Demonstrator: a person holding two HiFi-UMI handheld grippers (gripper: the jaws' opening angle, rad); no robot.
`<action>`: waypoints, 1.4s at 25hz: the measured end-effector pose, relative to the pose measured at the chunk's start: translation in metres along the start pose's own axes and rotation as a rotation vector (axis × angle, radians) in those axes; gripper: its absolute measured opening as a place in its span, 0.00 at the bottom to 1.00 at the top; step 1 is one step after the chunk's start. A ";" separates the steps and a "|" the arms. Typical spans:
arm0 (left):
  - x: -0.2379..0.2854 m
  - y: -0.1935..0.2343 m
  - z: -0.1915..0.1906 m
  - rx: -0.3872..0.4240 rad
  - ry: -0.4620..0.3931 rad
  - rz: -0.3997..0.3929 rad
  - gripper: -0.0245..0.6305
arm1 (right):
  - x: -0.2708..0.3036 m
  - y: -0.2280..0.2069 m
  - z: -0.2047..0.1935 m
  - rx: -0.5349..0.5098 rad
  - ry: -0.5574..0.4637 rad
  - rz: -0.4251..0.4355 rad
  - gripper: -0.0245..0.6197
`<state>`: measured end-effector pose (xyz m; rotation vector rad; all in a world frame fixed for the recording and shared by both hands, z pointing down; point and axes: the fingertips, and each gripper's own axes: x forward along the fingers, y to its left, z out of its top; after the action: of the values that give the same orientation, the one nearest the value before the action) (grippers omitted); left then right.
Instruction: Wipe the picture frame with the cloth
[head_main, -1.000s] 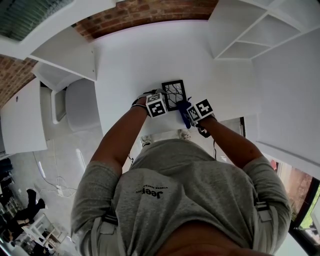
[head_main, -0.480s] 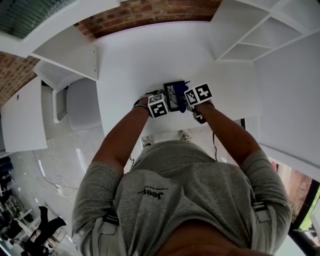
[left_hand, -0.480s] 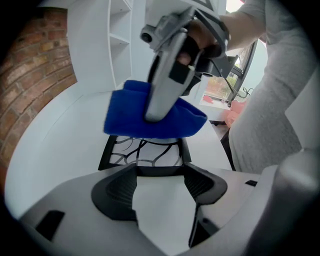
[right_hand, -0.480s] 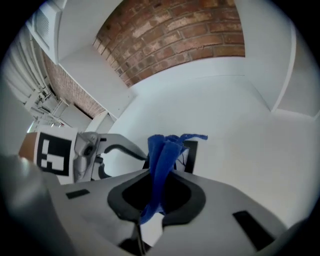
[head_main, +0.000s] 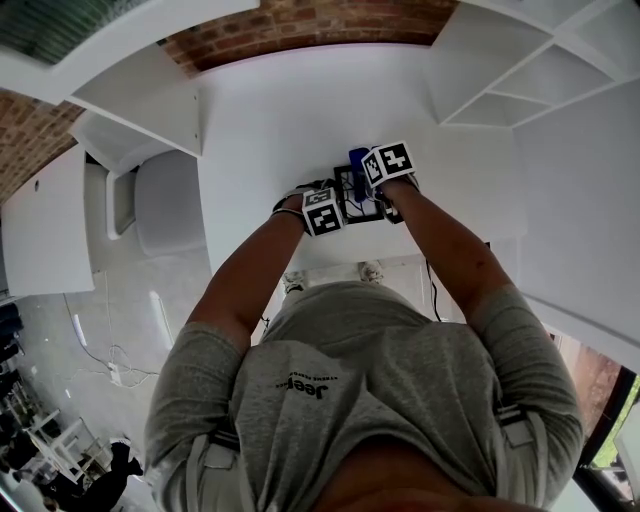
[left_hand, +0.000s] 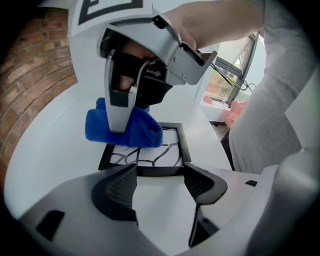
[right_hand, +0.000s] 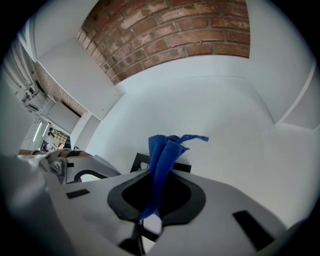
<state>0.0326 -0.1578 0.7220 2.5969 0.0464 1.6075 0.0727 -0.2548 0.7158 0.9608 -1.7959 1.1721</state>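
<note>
From my end this reads as a studio-type office in a loft. There's an exposed brick wall (head_main: 330, 25) behind a plain white table (head_main: 270, 110), white open shelves (head_main: 520, 70) to one side, a white chair (head_main: 165, 210), and loose cables (head_main: 100, 355) on a pale floor.

Table (head_main: 270, 110): white top, set against a red brick wall (head_main: 320, 20) with pale joints. Open white shelving (head_main: 520, 60) stands to the right; the contents of its compartments cannot be made out. A rounded white chair (head_main: 165, 205) sits at the table's left edge. Floor (head_main: 120, 300): pale and glossy, with a thin cable (head_main: 95, 355) lying loose on it. Window (left_hand: 227, 80), seen in the left gripper view, is metal-framed and admits daylight.
</note>
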 end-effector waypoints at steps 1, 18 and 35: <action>0.000 0.000 0.000 0.000 -0.001 0.000 0.49 | 0.002 -0.001 -0.001 -0.004 0.007 -0.006 0.12; 0.000 0.000 -0.001 0.002 0.003 -0.007 0.49 | -0.009 0.017 -0.066 -0.042 0.090 0.057 0.12; -0.001 0.001 -0.002 0.002 -0.004 0.003 0.49 | -0.021 0.038 -0.126 -0.012 0.127 0.147 0.12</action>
<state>0.0305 -0.1583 0.7219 2.6026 0.0434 1.6044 0.0725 -0.1213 0.7192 0.7400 -1.7933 1.2823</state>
